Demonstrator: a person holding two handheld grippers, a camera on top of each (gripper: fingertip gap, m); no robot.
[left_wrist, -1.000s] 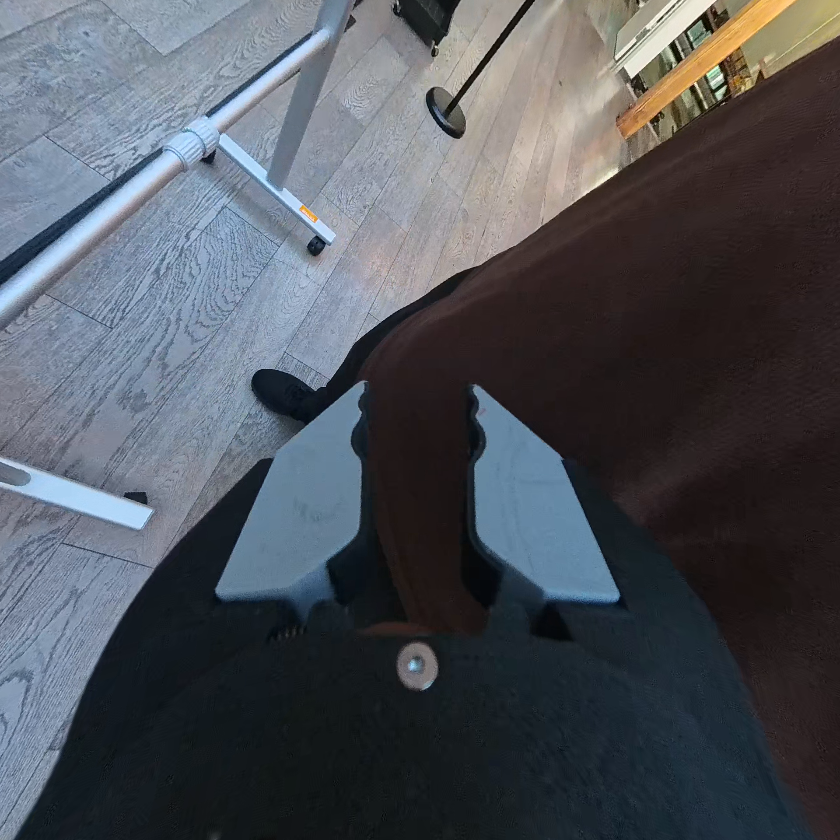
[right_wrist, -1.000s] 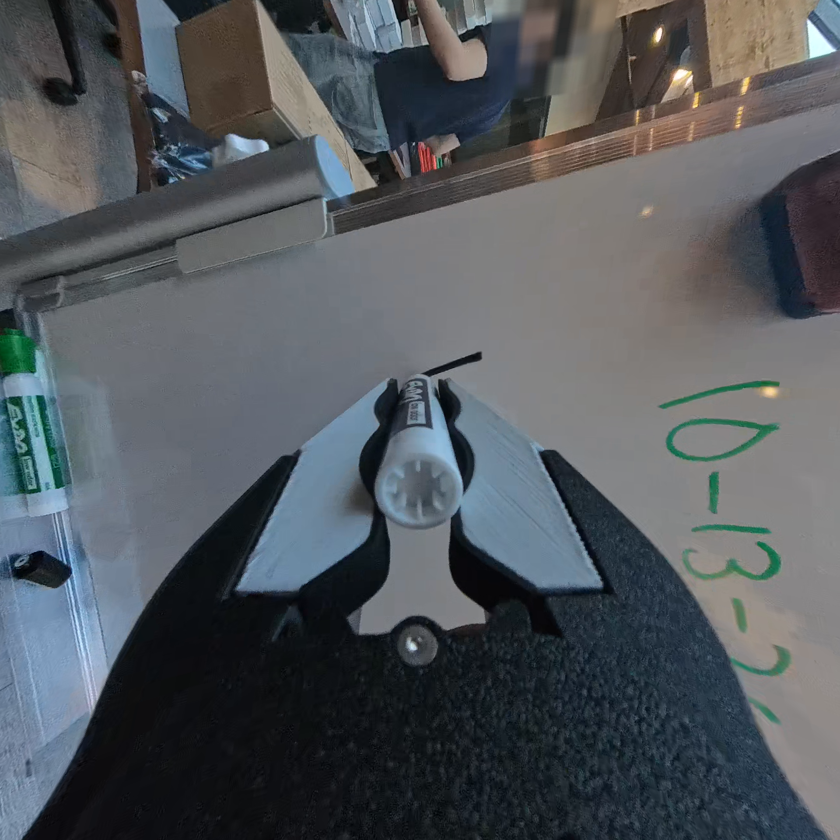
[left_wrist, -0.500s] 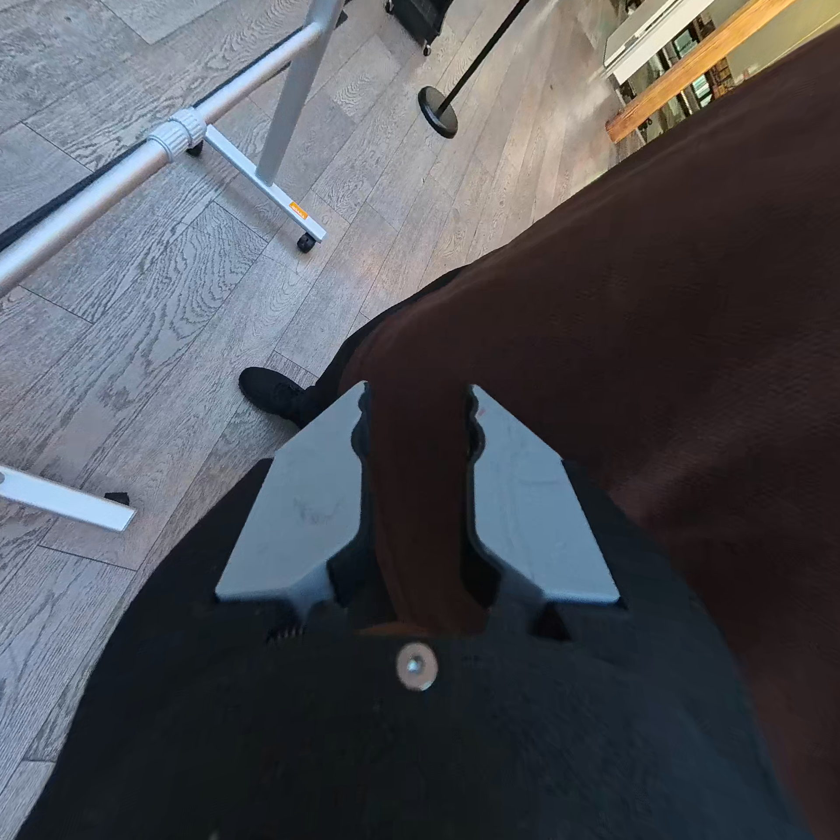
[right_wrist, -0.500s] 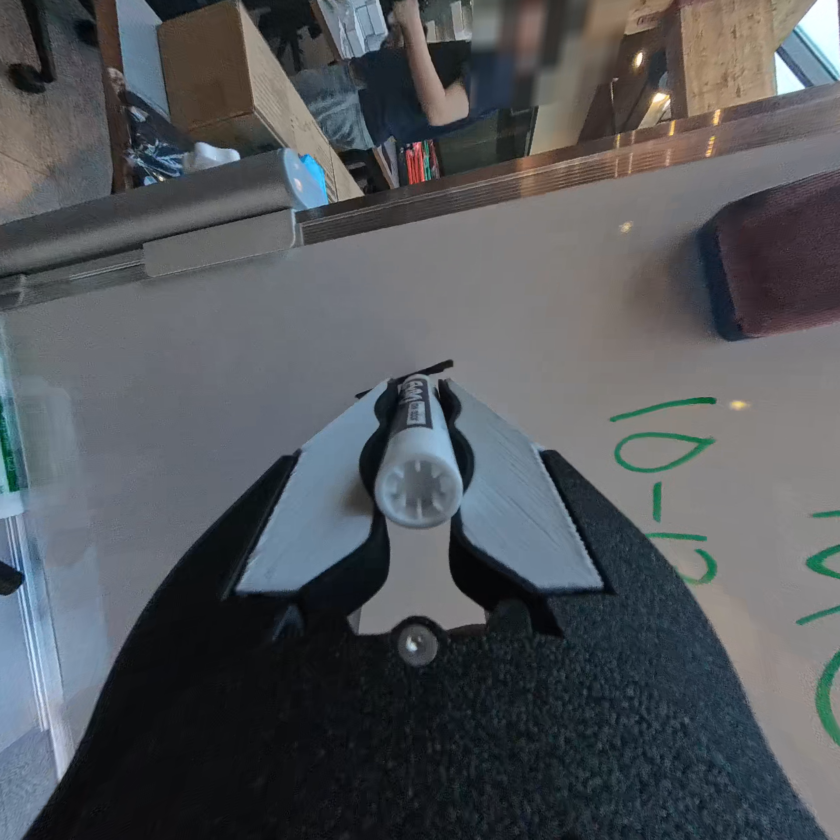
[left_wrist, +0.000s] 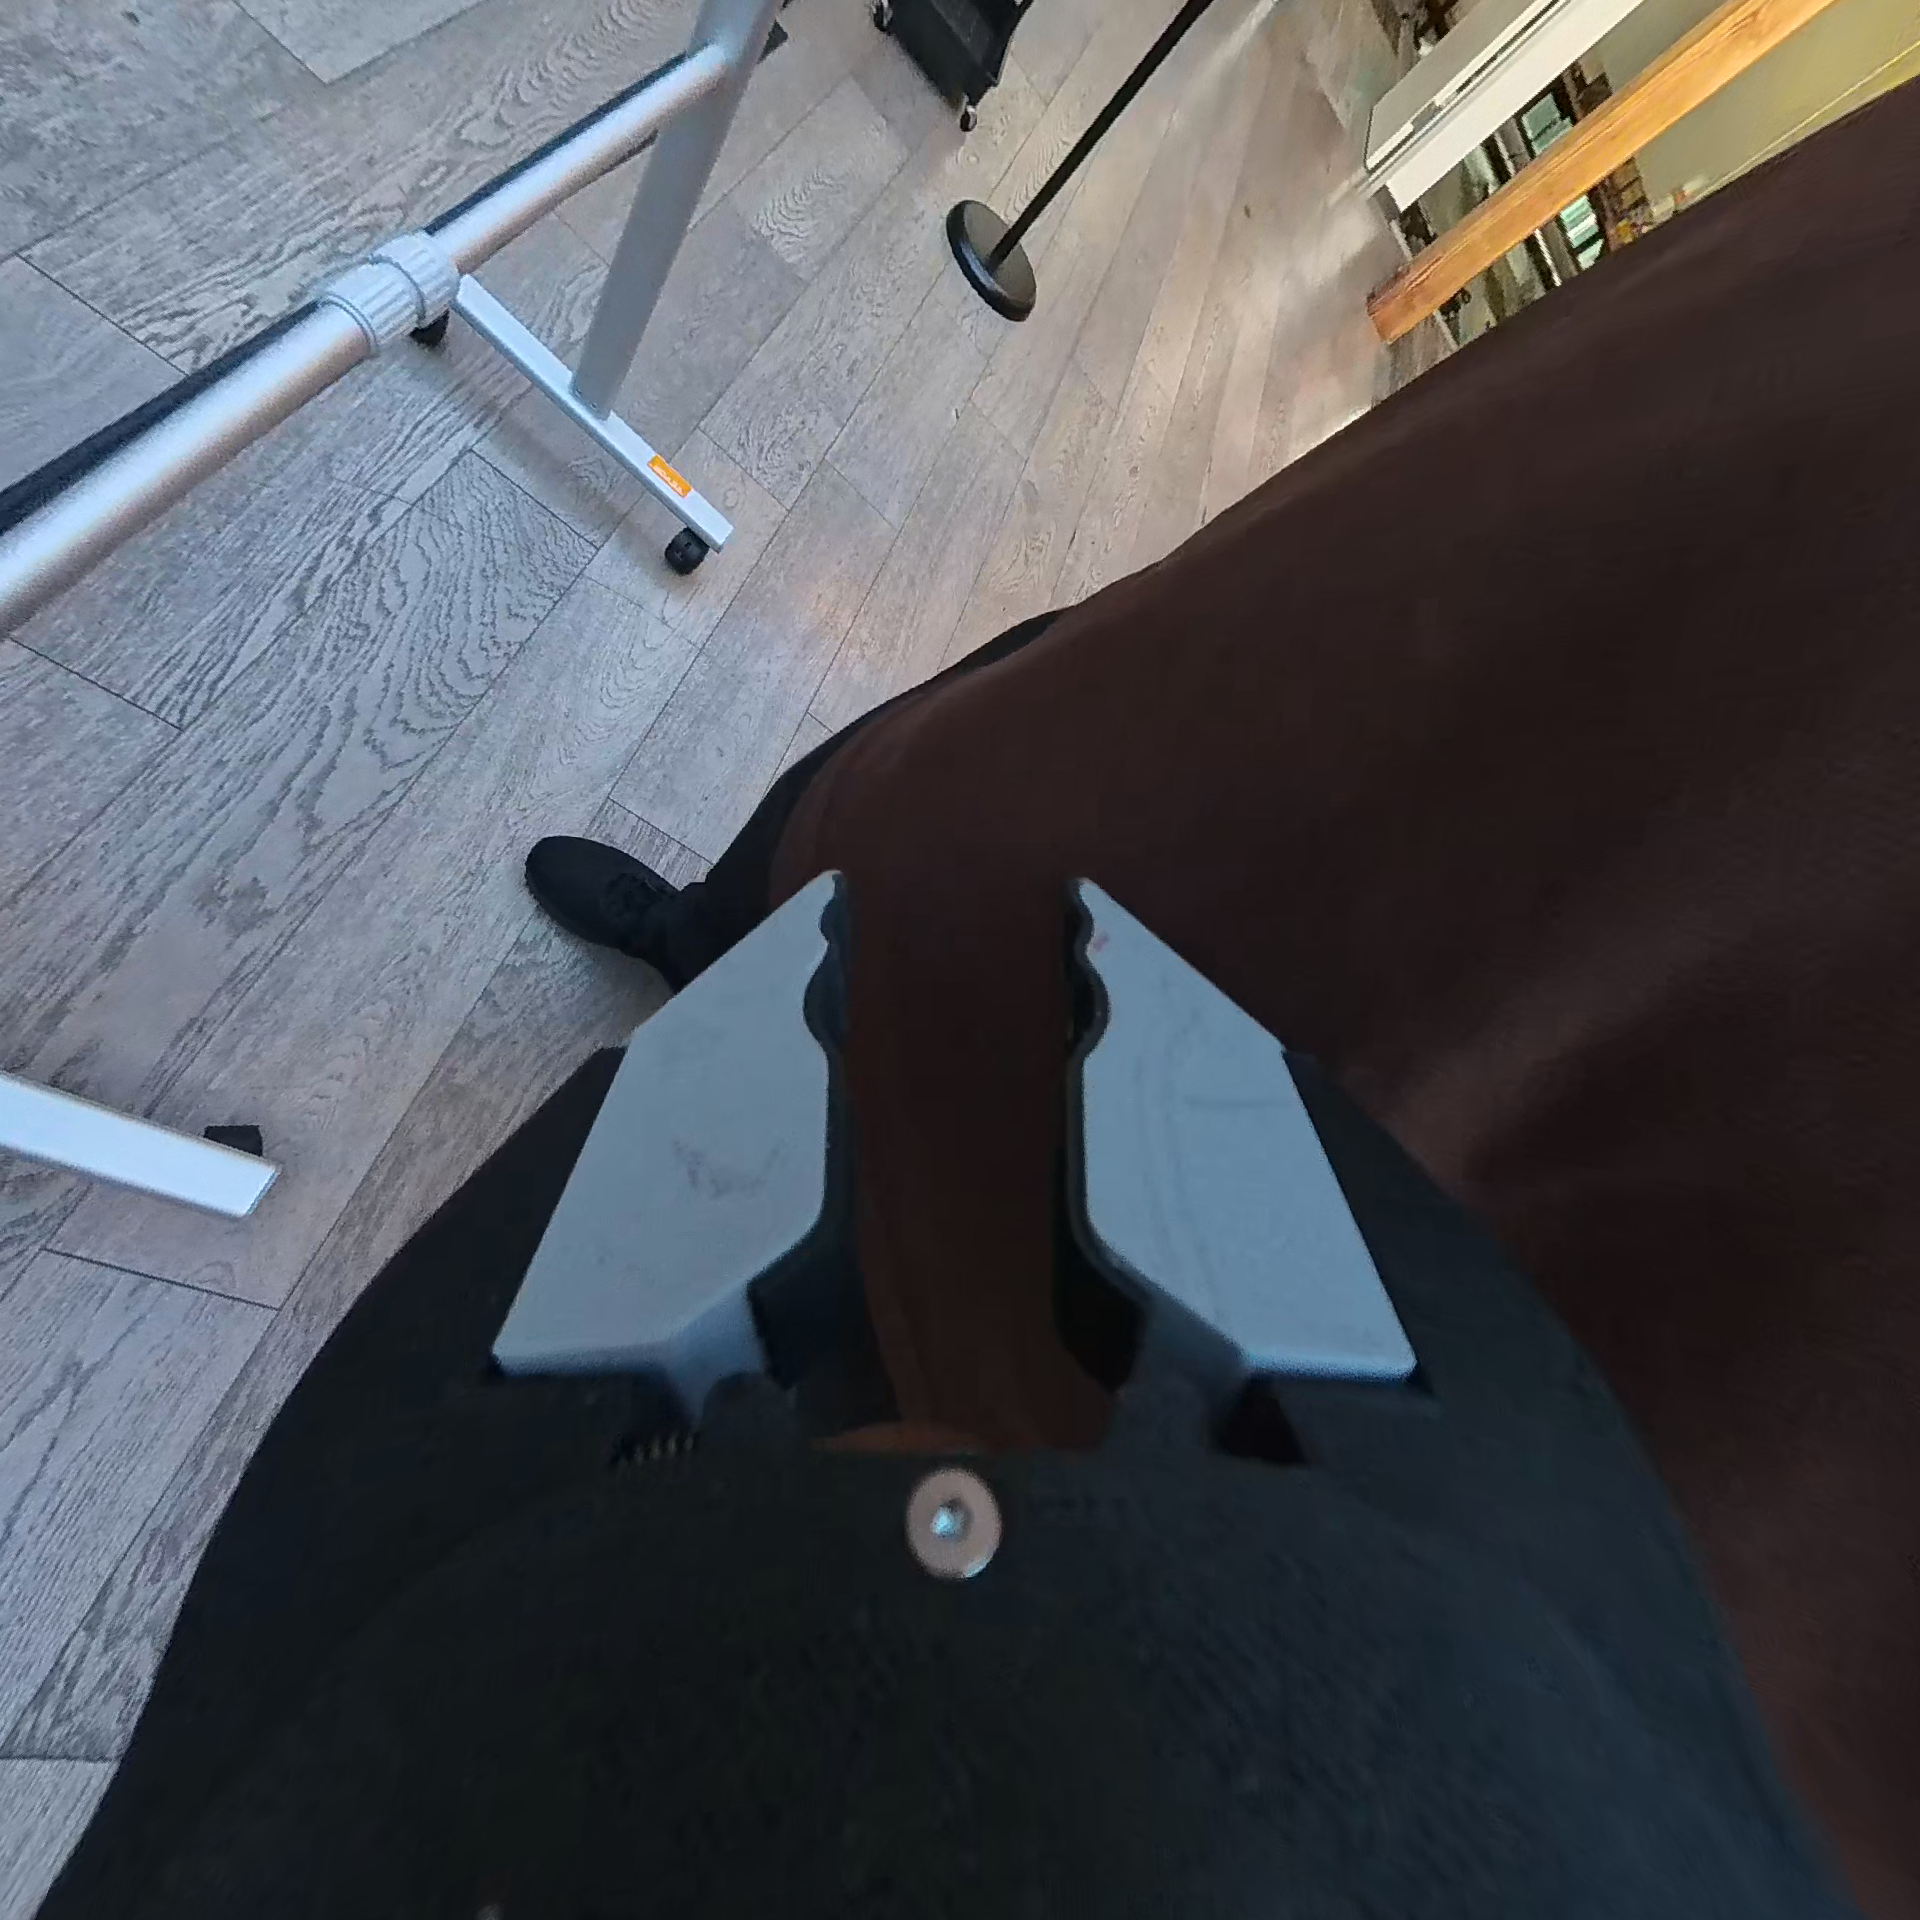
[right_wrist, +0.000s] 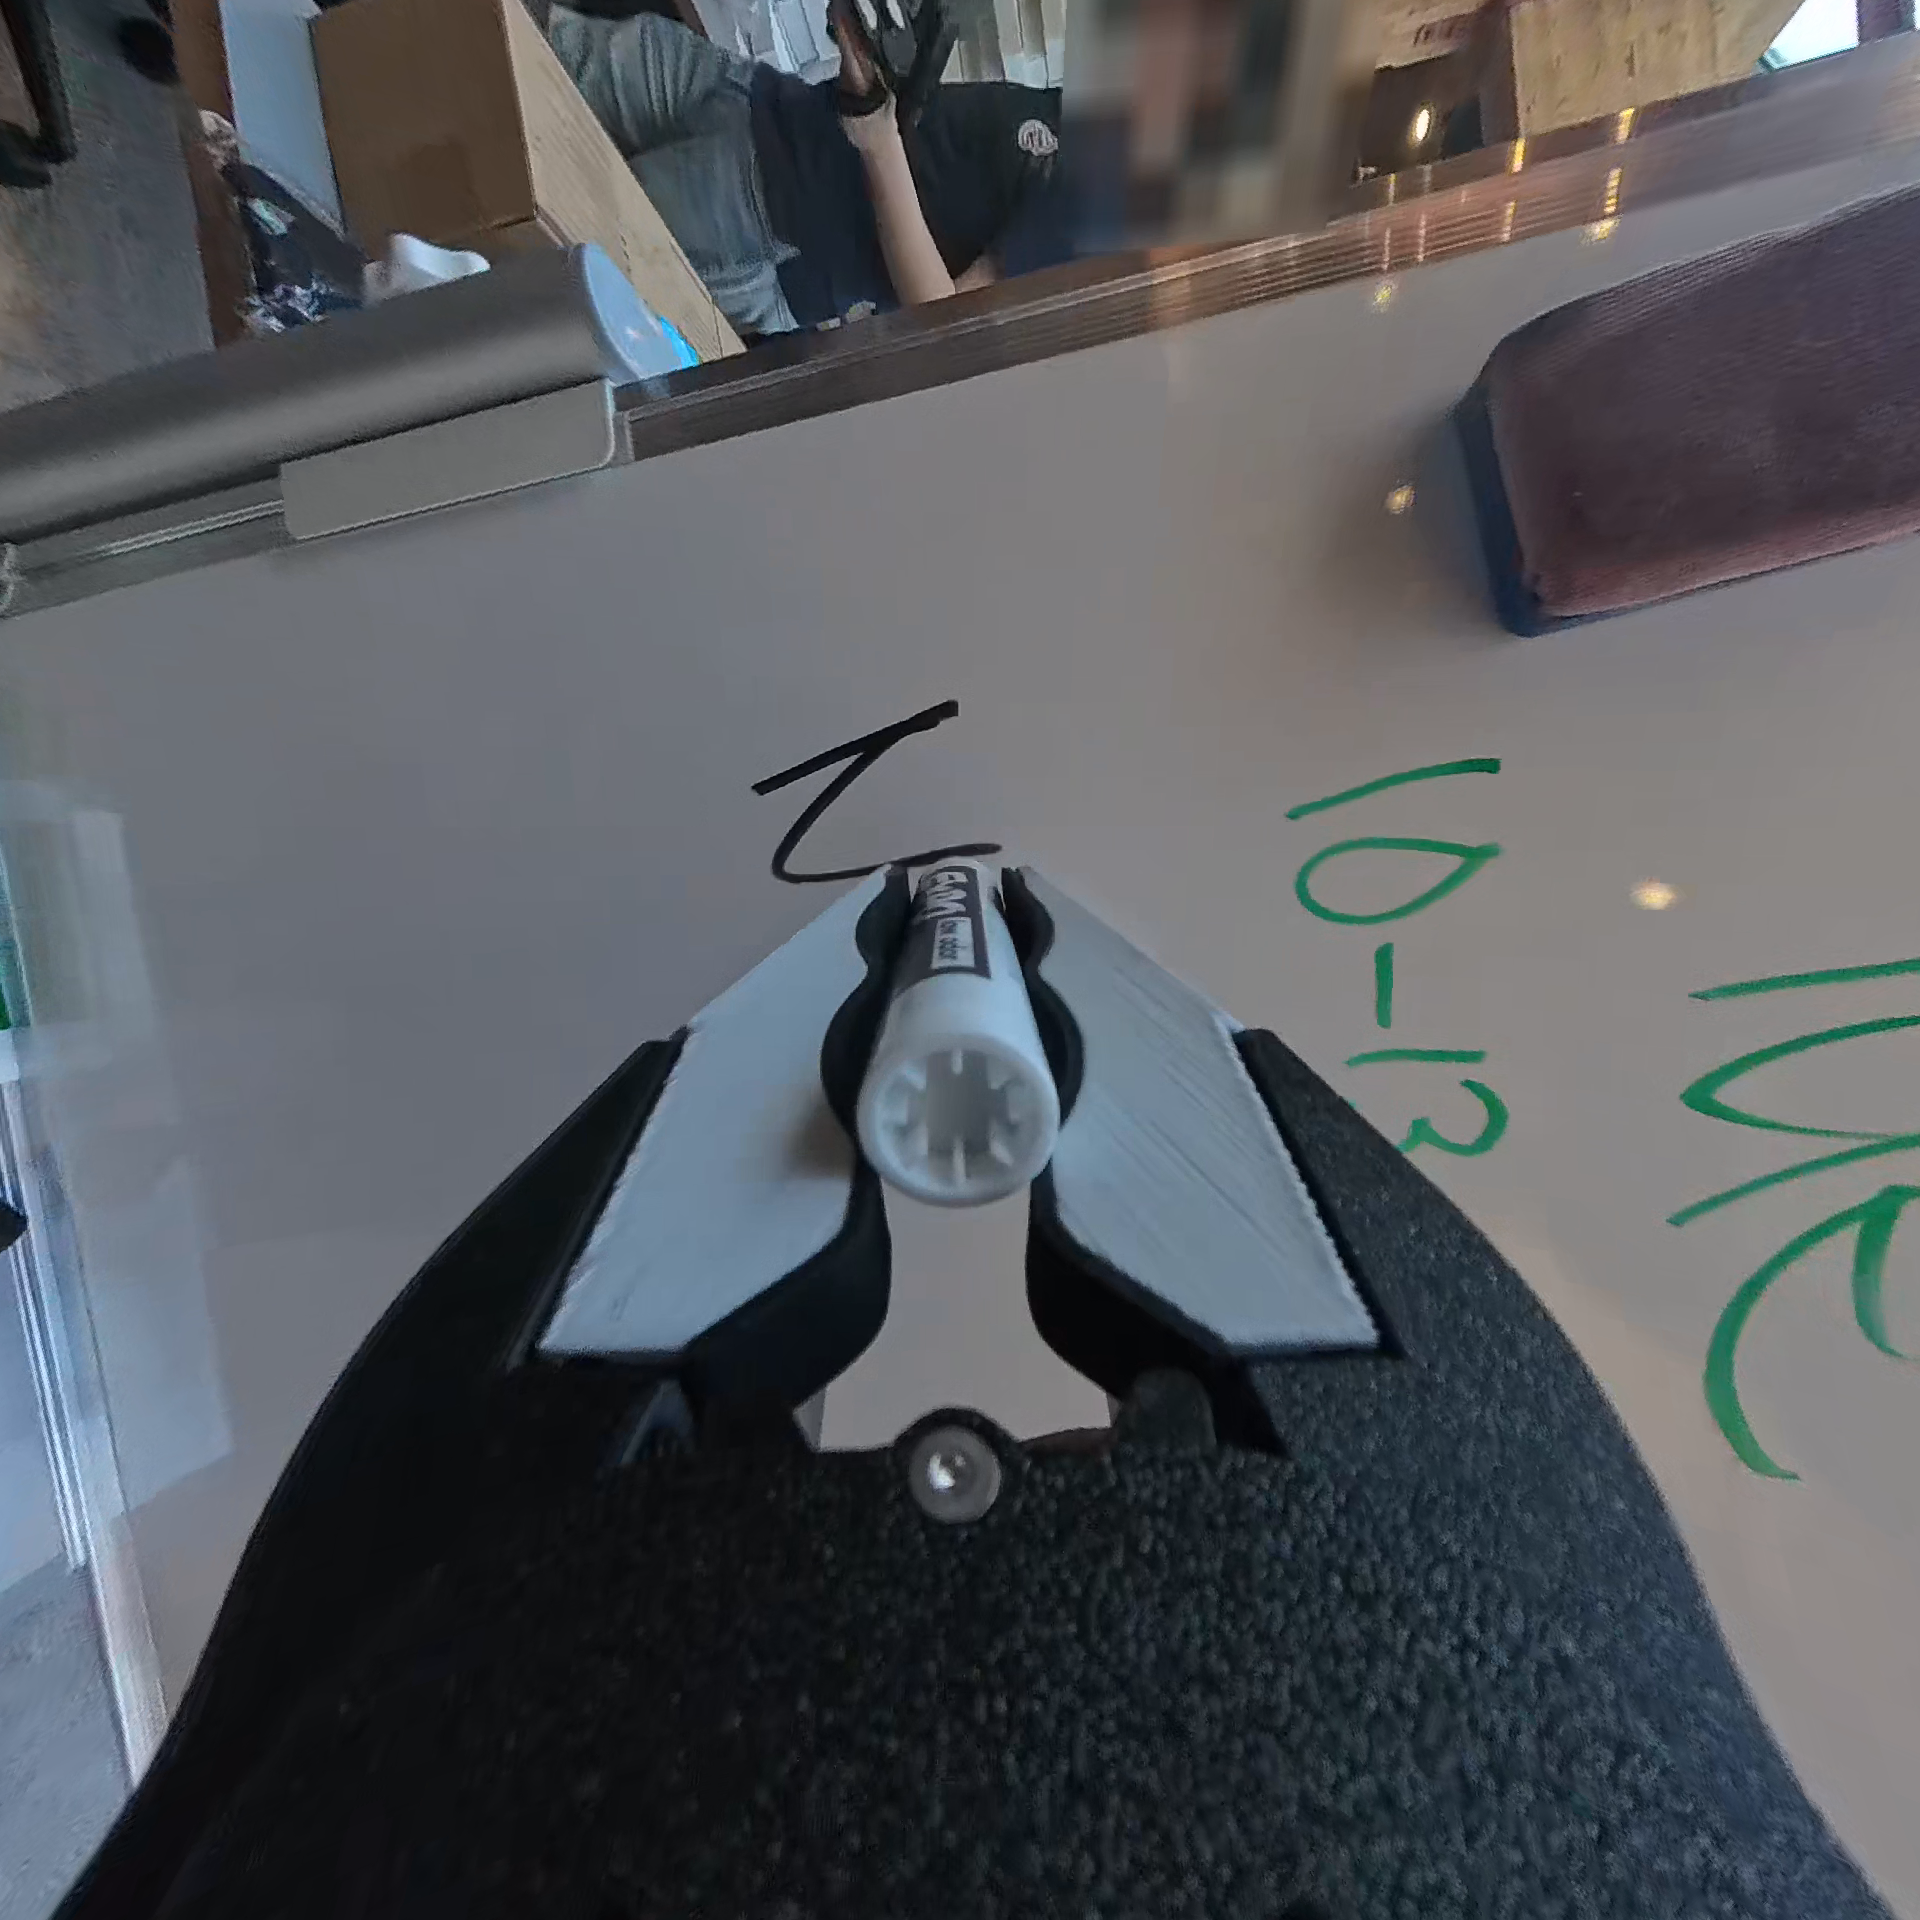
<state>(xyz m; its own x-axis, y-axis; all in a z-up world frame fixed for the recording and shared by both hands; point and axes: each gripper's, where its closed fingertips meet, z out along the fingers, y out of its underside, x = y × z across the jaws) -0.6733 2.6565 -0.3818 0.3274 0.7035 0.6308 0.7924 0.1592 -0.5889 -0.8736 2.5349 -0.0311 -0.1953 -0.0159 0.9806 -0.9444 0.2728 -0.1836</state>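
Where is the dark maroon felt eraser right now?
In the right wrist view, the dark maroon felt eraser sits against the whiteboard at upper right, above the green handwriting and right of the black squiggle.

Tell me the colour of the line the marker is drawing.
Black line, clearest in the right wrist view.

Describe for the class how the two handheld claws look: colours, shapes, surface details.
Both claws, left claw and right claw, share one build: a black, grainy, rounded body, a silver screw at its centre, and two pale grey wedge-shaped fingers with black scalloped inner edges. No cables show.
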